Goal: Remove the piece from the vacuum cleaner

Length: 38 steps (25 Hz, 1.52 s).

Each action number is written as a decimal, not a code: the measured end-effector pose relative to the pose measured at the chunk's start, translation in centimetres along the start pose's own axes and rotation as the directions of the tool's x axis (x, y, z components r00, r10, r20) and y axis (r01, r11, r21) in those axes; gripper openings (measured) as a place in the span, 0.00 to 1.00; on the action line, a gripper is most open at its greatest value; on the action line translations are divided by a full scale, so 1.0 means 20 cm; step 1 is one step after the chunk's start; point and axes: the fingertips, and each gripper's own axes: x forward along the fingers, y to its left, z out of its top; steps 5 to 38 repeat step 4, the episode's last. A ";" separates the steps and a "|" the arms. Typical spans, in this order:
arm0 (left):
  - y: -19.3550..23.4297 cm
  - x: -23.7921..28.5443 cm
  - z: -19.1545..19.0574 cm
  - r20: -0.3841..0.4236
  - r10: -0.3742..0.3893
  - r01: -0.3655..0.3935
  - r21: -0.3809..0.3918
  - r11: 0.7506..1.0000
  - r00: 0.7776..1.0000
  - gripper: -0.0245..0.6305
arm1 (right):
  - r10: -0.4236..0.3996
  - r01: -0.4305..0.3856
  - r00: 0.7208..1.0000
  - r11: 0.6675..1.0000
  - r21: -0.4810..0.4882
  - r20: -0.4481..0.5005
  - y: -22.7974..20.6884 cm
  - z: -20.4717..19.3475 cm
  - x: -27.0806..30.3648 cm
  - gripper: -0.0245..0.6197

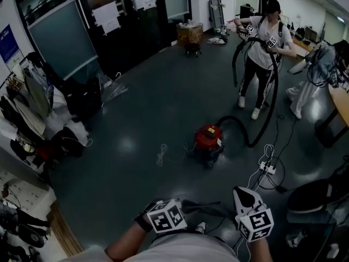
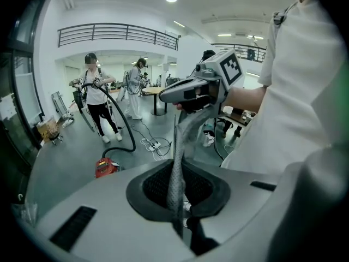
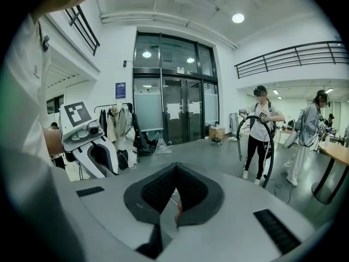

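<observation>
The red vacuum cleaner [image 1: 209, 138] stands on the floor some way ahead; its black hose [image 1: 267, 111] rises to another person [image 1: 265, 42], who holds it. Both my grippers are low and close to my body. My left gripper [image 1: 185, 206] [image 2: 177, 201] is shut on a strip of grey mesh fabric [image 2: 175, 168]. The strip runs up to the underside of my right gripper [image 2: 163, 97], by the hand that holds it. My right gripper [image 1: 244, 192] [image 3: 174, 214] has its jaws together, and I see nothing clearly held in them. My left gripper [image 3: 101, 165] also shows at the left of the right gripper view.
A white power strip [image 1: 267, 168] and cables lie right of the vacuum cleaner. A second person [image 1: 319, 70] stands by a table [image 1: 341, 100] at the right. Clothes and bags [image 1: 32, 119] are piled along the left wall. A box on wheels [image 1: 190, 34] is by the far doors.
</observation>
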 end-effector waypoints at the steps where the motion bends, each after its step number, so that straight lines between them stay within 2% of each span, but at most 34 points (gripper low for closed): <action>1: 0.00 0.00 0.00 -0.001 0.000 0.000 0.001 1.000 1.000 0.08 | 0.002 -0.002 1.000 1.000 -0.001 0.001 0.00 0.01 0.00 0.06; 38: 0.01 -0.01 0.02 -0.002 -0.002 0.002 0.002 1.000 1.000 0.08 | 0.005 -0.005 1.000 1.000 -0.002 0.001 0.00 0.02 0.00 0.06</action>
